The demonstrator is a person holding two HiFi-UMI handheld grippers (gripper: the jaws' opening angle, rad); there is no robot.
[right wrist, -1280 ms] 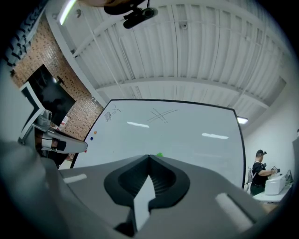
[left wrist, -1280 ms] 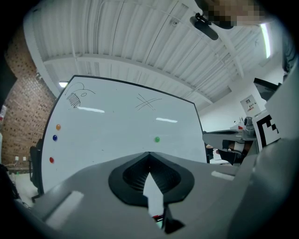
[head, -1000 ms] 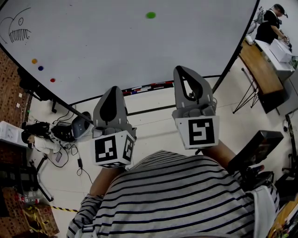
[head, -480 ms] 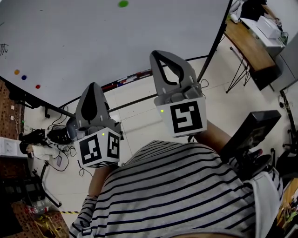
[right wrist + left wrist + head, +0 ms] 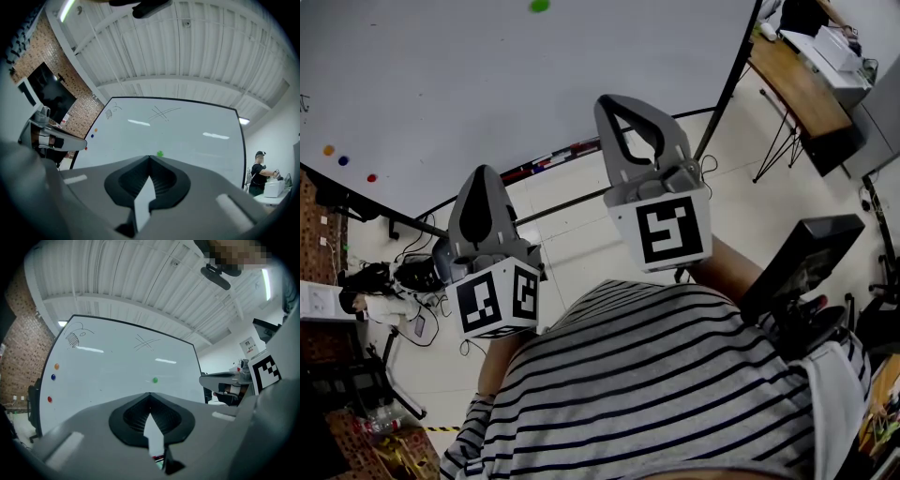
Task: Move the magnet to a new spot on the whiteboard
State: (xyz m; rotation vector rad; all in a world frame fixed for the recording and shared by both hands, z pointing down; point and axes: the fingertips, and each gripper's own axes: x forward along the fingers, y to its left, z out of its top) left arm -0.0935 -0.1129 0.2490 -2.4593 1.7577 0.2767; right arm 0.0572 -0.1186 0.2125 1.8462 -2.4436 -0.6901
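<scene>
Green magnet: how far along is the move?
Done: nothing evident; the green magnet sits on the whiteboard, neither gripper touching it. In hand: nothing; left gripper and right gripper are shut, empty, away from the board. Left: likely the whole move: reach, grip, re-place.

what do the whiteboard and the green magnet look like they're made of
Whiteboard: smooth glossy white panel, likely coated steel or melamine; light streaks reflect off it. Green magnet: small round dot, probably plastic; too small to be sure.
</scene>
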